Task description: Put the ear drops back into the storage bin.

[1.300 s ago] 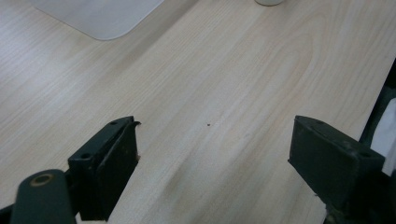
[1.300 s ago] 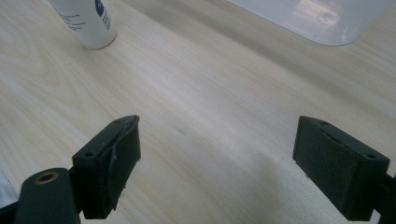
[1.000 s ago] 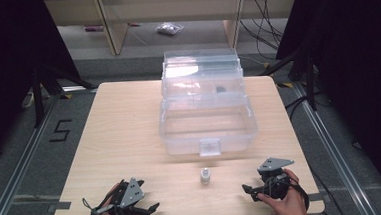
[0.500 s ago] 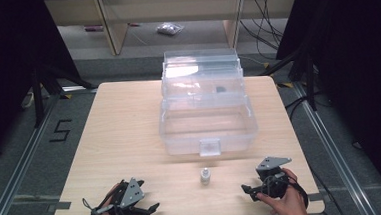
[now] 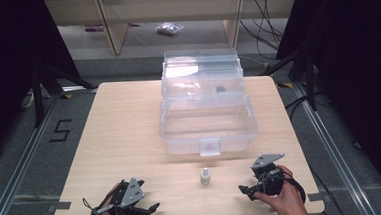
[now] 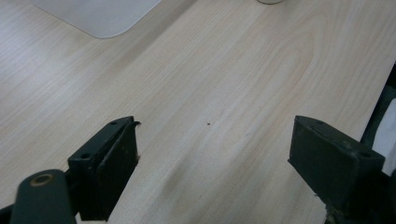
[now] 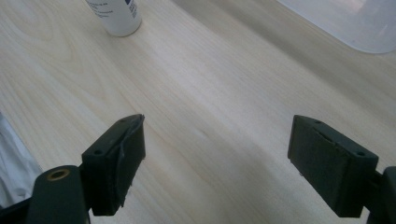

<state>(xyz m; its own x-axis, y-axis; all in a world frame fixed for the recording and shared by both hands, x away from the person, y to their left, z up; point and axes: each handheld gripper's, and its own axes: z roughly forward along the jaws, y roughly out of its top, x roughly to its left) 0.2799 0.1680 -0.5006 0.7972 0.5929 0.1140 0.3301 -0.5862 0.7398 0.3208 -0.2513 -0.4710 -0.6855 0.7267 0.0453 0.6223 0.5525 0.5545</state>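
My right tongs [image 5: 247, 189] rest low at the near edge of the surface [image 5: 124, 126], jaws spread wide with nothing between them; in the right gripper view they frame bare wood, with the small white bottle [image 7: 116, 16] standing upright well ahead and off to one side. My left tongs [image 5: 149, 208] lie at the near left corner, likewise spread and empty. The bottle [image 5: 205, 175] stands alone between the two tongs, just in front of the clear plastic storage box [image 5: 206, 114], whose lid is raised. Principal risk, in my judgement: the bottle is narrow and light, so a jaw arriving off-centre would tip it or send it rolling toward the near edge. A second risk is a high or slanted pinch on the cap, which could let it twist free during the lift over the box's front wall.
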